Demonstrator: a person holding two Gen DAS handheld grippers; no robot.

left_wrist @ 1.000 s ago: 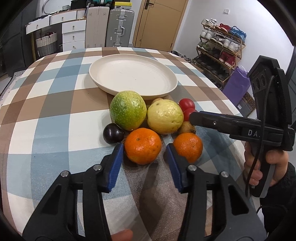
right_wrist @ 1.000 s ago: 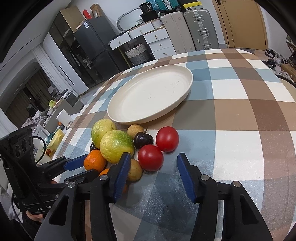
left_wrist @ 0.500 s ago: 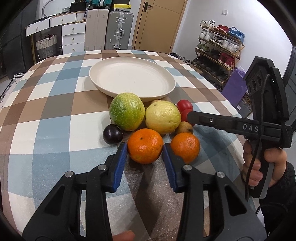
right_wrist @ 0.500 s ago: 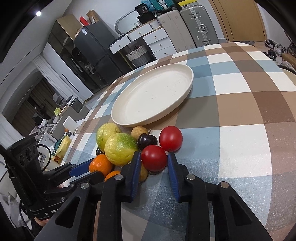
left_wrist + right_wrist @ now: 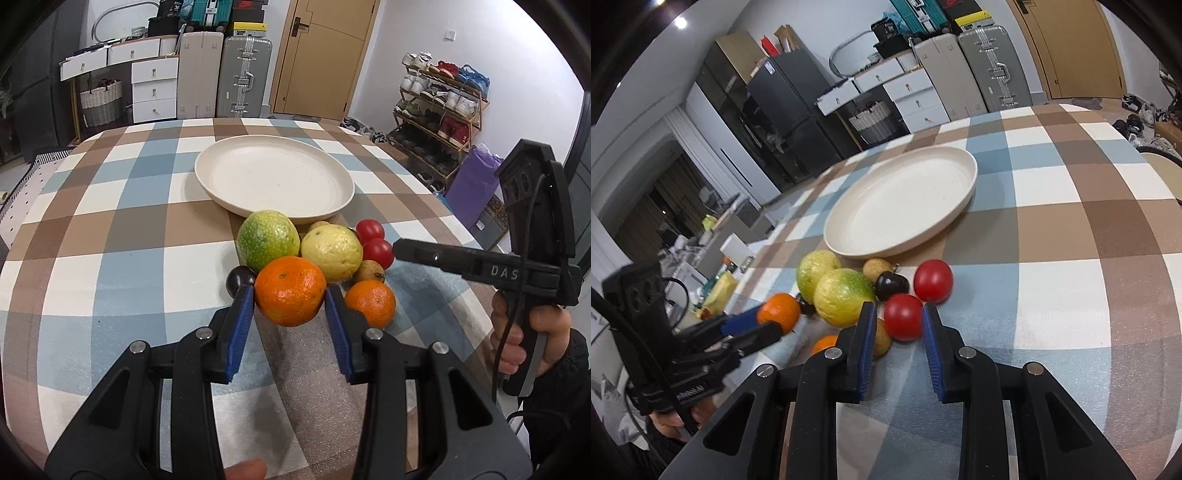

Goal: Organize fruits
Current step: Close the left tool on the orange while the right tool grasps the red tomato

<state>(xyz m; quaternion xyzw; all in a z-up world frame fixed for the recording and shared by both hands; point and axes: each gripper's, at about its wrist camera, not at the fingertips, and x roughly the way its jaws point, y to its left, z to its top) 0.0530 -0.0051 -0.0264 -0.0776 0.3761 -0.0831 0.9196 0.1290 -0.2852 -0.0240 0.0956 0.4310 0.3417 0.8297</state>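
- We hold the left gripper (image 5: 290, 295) with its blue pads clamped on both sides of a large orange (image 5: 290, 290), which sits at the near edge of the fruit cluster.
- We hold the right gripper (image 5: 899, 320) with its pads pressed against a red tomato (image 5: 903, 320); the jaws are drawn together on it.
- A second red tomato (image 5: 933, 280) lies just beyond the gripped one, near it on the far right side.
- A smaller orange (image 5: 370, 303) rests on the cloth just right of the large orange.
- A green-yellow fruit (image 5: 267, 240) and a pale yellow fruit (image 5: 331, 252) sit side by side behind the large orange, touching it or nearly so.
- A dark plum (image 5: 239, 279) lies beside the left pad.
- The cream plate (image 5: 274, 180) stands behind the cluster, with no fruit on it.
- All items rest on the checked tablecloth (image 5: 110, 236).
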